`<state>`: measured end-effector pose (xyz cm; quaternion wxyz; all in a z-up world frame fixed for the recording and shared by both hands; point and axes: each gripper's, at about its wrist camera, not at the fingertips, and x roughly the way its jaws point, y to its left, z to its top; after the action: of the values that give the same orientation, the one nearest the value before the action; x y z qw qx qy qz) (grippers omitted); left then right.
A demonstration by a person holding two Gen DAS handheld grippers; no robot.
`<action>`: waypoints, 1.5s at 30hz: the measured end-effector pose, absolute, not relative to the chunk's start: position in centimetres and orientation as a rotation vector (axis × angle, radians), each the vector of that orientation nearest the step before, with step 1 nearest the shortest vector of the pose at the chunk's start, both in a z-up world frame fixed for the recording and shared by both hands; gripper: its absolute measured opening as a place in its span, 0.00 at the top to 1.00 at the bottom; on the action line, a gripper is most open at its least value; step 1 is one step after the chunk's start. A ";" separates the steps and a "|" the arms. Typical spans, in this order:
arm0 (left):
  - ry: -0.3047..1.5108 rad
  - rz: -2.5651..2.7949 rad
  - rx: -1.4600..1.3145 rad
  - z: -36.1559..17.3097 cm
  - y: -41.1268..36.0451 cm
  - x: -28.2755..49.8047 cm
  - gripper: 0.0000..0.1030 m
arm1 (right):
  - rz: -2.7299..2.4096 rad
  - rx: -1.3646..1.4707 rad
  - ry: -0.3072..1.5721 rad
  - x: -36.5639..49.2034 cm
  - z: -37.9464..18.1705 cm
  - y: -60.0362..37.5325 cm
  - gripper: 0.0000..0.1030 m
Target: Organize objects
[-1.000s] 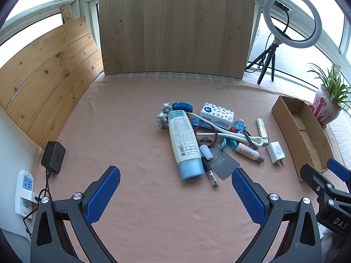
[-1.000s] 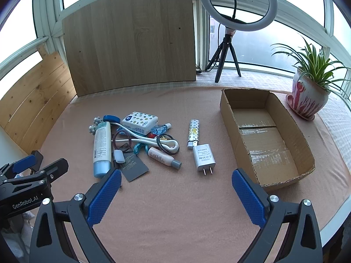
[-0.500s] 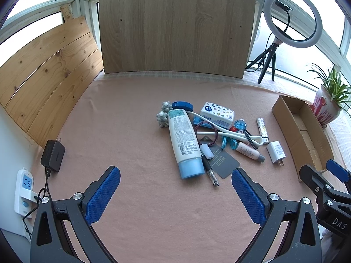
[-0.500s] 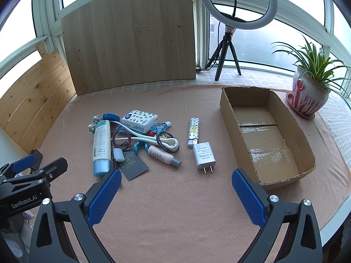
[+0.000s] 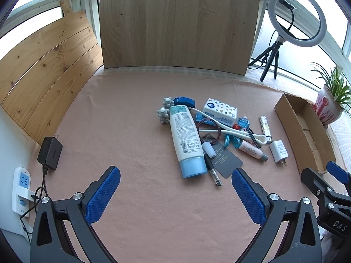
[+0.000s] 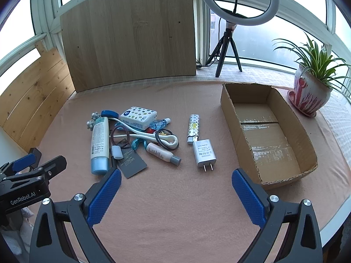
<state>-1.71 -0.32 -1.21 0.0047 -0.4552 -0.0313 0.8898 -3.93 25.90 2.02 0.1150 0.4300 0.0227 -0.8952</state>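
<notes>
Your bench point(image 6: 175, 197), under its pink cloth, looks almost the same as a second ago: nothing on it has moved, and both views have only crept a little nearer the pile. Your cardboard box point(image 6: 228, 107) stands open on the right side of the bench, well apart from the clutter and just beyond the right finger of your right tongs point(image 6: 176, 194). Your left tongs point(image 5: 175, 194) are spread wide with nothing between the pads, and your right tongs are spread just as wide and carry nothing.

The white tube with the blue cap point(image 5: 186, 140) lies ahead of your left tongs, cap end toward you, between the two fingers in that view. In the right view the same tube sits just beyond your left finger. The patterned white box point(image 6: 138, 117) rests at the far side of the pile, partly over a long white handle point(image 6: 142, 134). The dark grey card point(image 6: 131, 163) lies flat beside the tube's cap, close to the left finger of your right tongs. The white plug adapter point(image 6: 204, 156) lies prongs toward you, between the right tongs' fingers and ahead of them. The patterned lighter point(image 6: 194, 128) touches its far end. The small pink bottle point(image 6: 162, 154) lies tilted just left of the adapter.
</notes>
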 end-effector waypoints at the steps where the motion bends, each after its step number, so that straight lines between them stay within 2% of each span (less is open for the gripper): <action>1: -0.100 2.783 -1.434 -1.4 -0.4 -1.9 0.00 | -2.617 1.265 0.070 -4.0 1.9 25.9 0.03; 12: -0.109 2.751 -1.484 -3.2 -0.5 -4.7 0.00 | -2.550 1.308 0.071 -5.6 0.4 25.6 0.03; 19: -0.095 2.696 -1.482 -3.3 1.3 -9.4 0.00 | -2.515 1.333 0.064 -7.7 -0.5 25.1 0.04; 25: -0.080 2.668 -1.498 -3.4 3.2 -14.9 0.00 | -2.468 1.383 0.030 -9.4 -1.3 24.9 0.15; 32: -0.155 2.585 -1.576 -5.0 5.0 -20.7 0.01 | -2.463 1.412 0.031 -10.0 -1.9 25.2 0.16; 36: -0.127 2.583 -1.585 -5.5 6.3 -23.1 0.01 | -2.462 1.427 0.023 -10.1 -2.0 25.7 0.18; 41: -0.108 2.559 -1.609 -6.4 7.7 -25.4 0.04 | -2.462 1.448 0.016 -10.2 -2.2 26.5 0.25; 45: -0.112 2.507 -1.672 -7.9 8.7 -26.8 0.13 | -2.462 1.458 0.007 -10.2 -2.3 27.0 0.27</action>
<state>-26.80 8.66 -7.86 0.0631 -0.5533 -0.0372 0.8298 -10.23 27.03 -2.30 0.1398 0.5045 0.0025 -0.8520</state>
